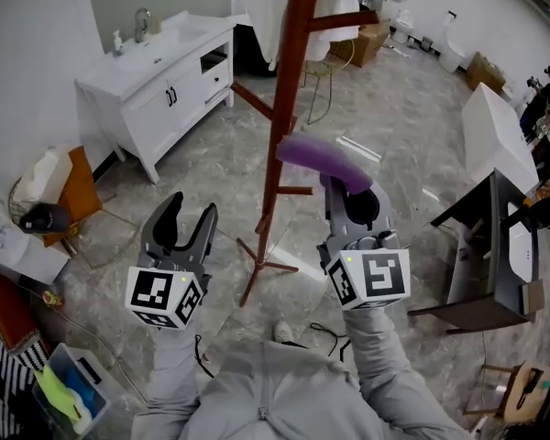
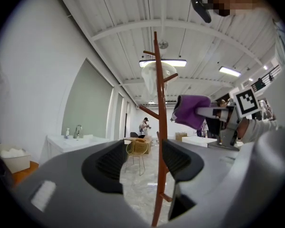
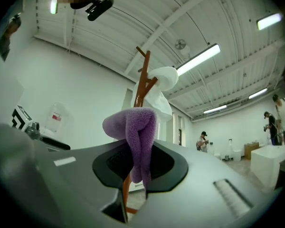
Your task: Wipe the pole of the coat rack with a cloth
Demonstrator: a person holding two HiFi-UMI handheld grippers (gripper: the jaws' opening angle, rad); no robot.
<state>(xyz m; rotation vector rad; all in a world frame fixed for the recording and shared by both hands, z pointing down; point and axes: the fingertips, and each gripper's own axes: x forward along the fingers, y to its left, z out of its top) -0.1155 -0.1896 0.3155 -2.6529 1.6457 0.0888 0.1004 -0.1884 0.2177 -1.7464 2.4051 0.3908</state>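
Observation:
A reddish-brown wooden coat rack pole (image 1: 284, 90) stands on the marble floor, with white garments hanging at its top. My right gripper (image 1: 350, 189) is shut on a folded purple cloth (image 1: 323, 160), held just right of the pole at mid height. In the right gripper view the purple cloth (image 3: 137, 139) is pinched between the jaws, with the pole (image 3: 141, 87) right behind it. My left gripper (image 1: 187, 220) is open and empty, left of the pole and lower. In the left gripper view the pole (image 2: 160, 127) rises just beyond the right jaw, and the cloth (image 2: 190, 110) hangs to its right.
A white vanity cabinet with a sink (image 1: 156, 71) stands at the back left. A dark desk (image 1: 495, 246) is at the right. The rack's feet (image 1: 266, 264) spread on the floor near me. A wire chair (image 2: 137, 148) and people stand farther back.

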